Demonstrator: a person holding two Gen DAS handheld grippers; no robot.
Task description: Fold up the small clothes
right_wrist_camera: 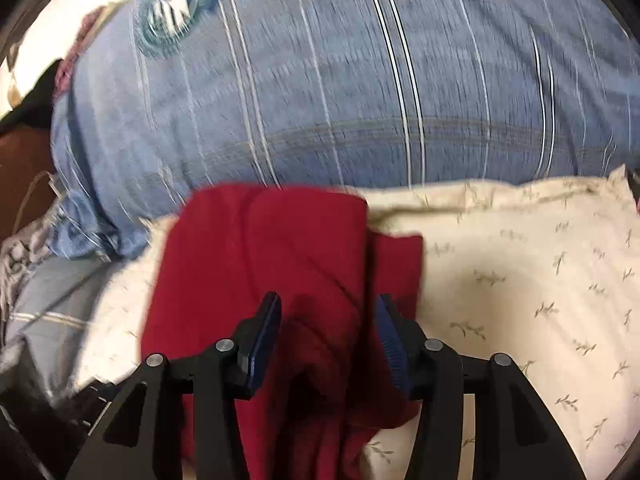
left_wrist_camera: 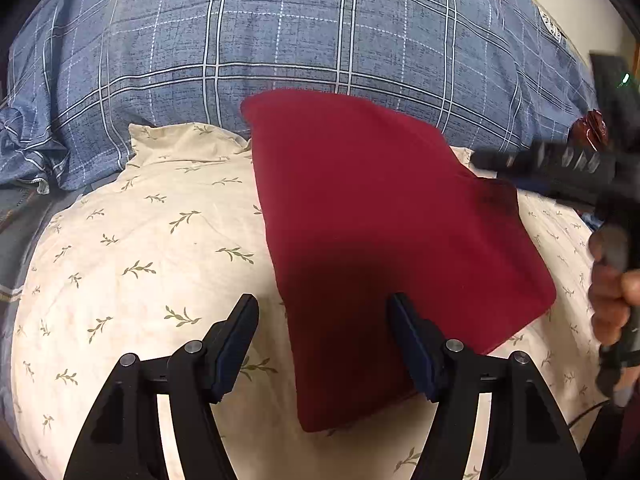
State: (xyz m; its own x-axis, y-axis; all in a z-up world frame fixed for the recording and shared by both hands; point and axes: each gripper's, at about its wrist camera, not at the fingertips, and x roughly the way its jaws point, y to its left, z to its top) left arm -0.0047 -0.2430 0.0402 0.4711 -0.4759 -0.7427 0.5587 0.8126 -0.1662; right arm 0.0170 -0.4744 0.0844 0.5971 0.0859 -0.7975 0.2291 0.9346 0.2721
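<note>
Both hand-held grippers spread above a folded red garment (left_wrist_camera: 384, 240) on the cream pillow (left_wrist_camera: 132, 264).

Nearest, the left hand-held gripper (left_wrist_camera: 322, 312) hangs with jaws wide over the garment's near edge, pinching nothing. Toward the garment's right side, the right hand-held gripper (right_wrist_camera: 328, 312) has its jaws parted over red cloth, pads clear. Beyond the garment lies a blue plaid duvet (left_wrist_camera: 280, 32).

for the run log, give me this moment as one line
red garment: folded, on leaf-print pillow | left gripper: open, over near edge | right gripper: open, empty, above garment
</note>
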